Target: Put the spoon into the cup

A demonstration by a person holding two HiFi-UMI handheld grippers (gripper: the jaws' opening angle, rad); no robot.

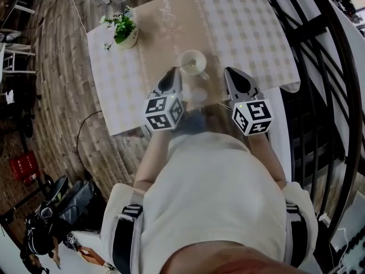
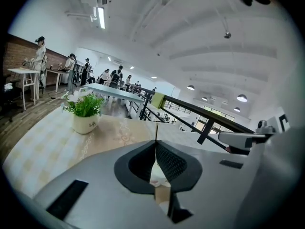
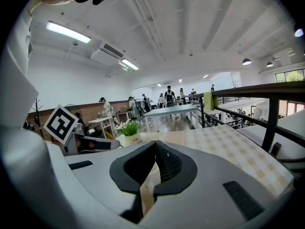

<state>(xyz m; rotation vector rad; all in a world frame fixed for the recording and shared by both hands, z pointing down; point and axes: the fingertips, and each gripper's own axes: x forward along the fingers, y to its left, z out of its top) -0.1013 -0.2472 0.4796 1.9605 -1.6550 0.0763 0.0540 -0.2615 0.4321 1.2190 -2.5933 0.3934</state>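
left tongs (image 1: pixel 175 69) and right tongs (image 1: pixel 227 70) both closed. left tips at cup (image 1: pixel 193 61) rim; thin sliver (image 2: pixel 156 130) there looks like the spoon handle, grip unclear. likely drop-in step: next, lower spoon inside, then open left.

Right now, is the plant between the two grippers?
No, the plant stands near the table's far left corner, left of the left gripper.

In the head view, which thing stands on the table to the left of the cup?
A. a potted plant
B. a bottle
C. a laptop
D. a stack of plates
A: a potted plant with green leaves stands left of the cup, near a corner of the table.
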